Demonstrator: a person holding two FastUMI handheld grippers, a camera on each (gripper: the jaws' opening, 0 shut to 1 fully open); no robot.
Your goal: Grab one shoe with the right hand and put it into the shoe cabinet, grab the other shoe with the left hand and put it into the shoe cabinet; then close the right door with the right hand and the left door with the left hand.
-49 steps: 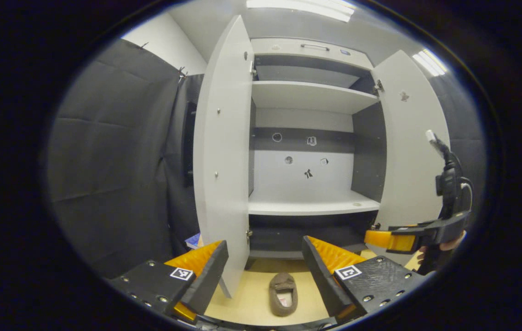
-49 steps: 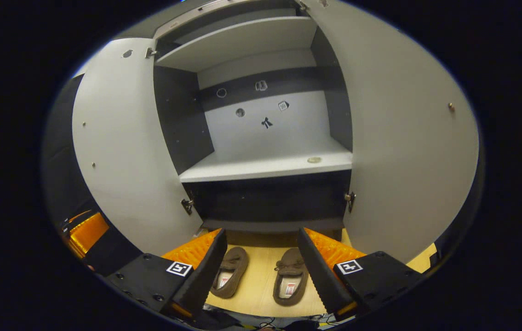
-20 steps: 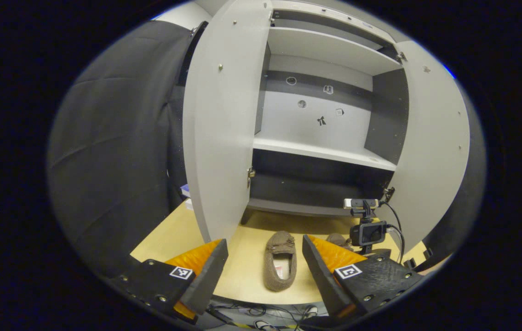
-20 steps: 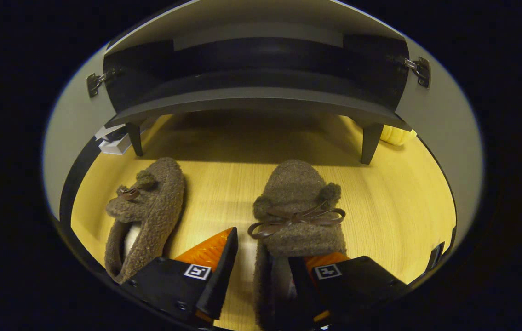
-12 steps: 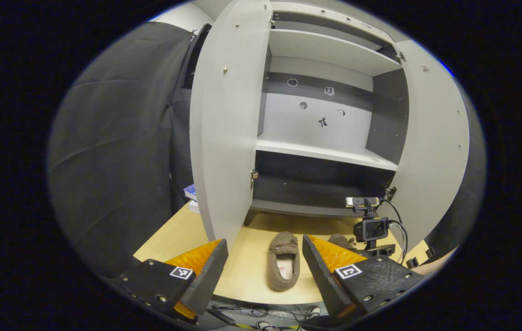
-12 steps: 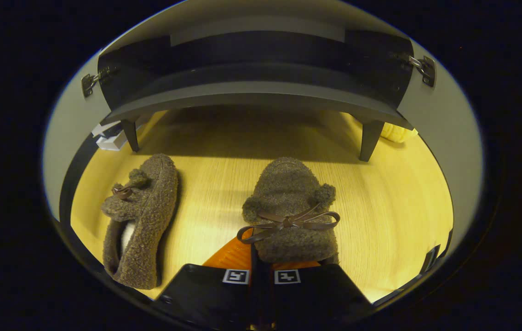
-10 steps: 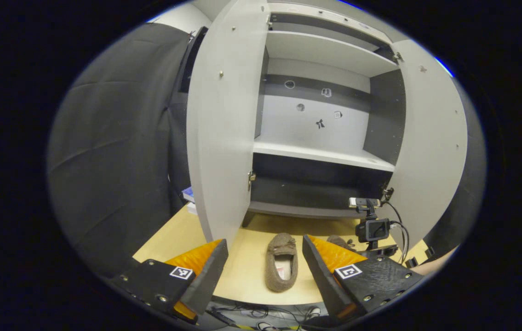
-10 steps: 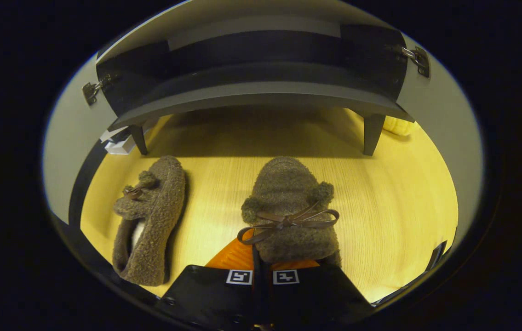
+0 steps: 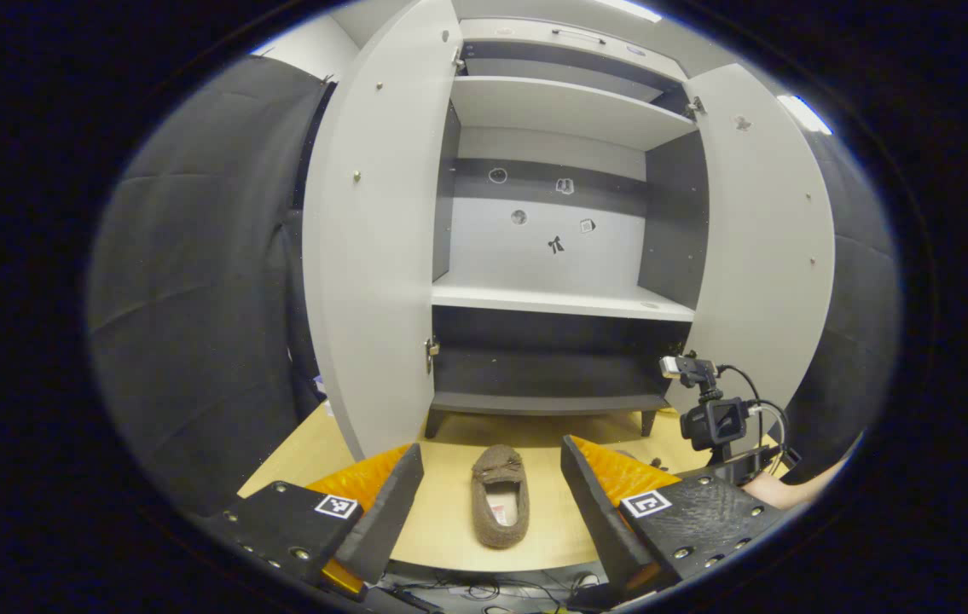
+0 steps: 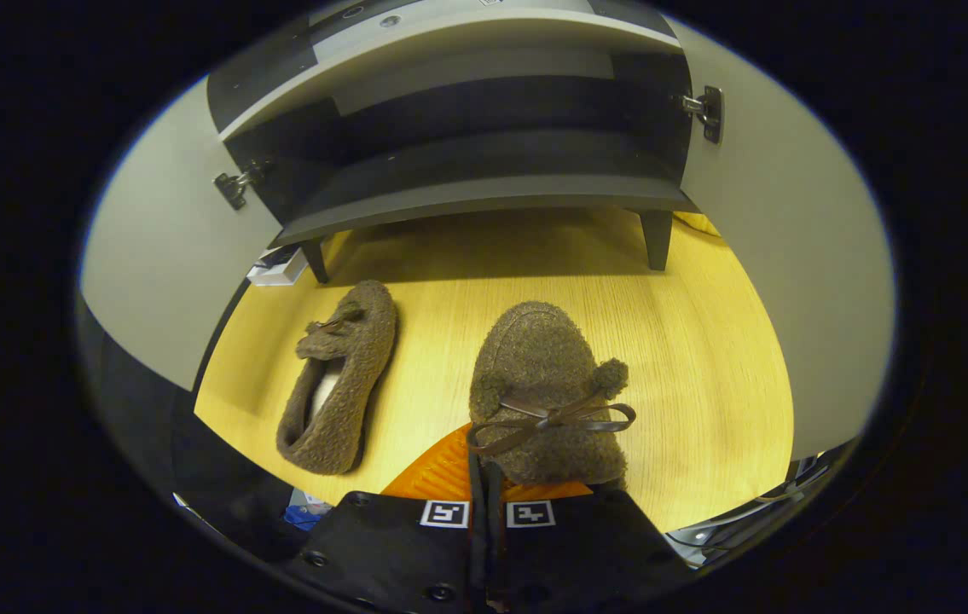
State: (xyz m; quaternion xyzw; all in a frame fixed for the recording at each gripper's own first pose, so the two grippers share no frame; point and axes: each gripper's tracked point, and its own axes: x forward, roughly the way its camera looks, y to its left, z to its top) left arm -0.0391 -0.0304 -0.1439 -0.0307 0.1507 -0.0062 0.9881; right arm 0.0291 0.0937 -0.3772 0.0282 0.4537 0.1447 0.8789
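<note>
My right gripper (image 10: 484, 482) is shut on the rim of a fuzzy brown shoe (image 10: 539, 358) with a bow, toe pointing at the cabinet. The other brown shoe (image 10: 339, 379) lies on the wooden floor to its left. That shoe (image 9: 501, 495) also lies ahead of my left gripper (image 9: 488, 490), which hangs open above the floor with nothing in it. The grey shoe cabinet (image 9: 560, 298) stands with both doors wide open, and its dark bottom shelf (image 10: 484, 183) is bare. The camera on my right gripper (image 9: 712, 419) shows low at the right, with a hand (image 9: 791, 490) behind it.
The left door (image 9: 373, 256) and right door (image 9: 761, 256) flank the opening. A white box (image 10: 279, 266) lies on the floor by the cabinet's left leg. Cables (image 9: 484, 588) run along the floor's near edge. Black cloth (image 9: 194, 281) hangs at the left.
My right gripper came down, shut on the right-hand shoe and has since risen and drawn back with it. The left gripper stayed open and swung to face the cabinet more squarely.
</note>
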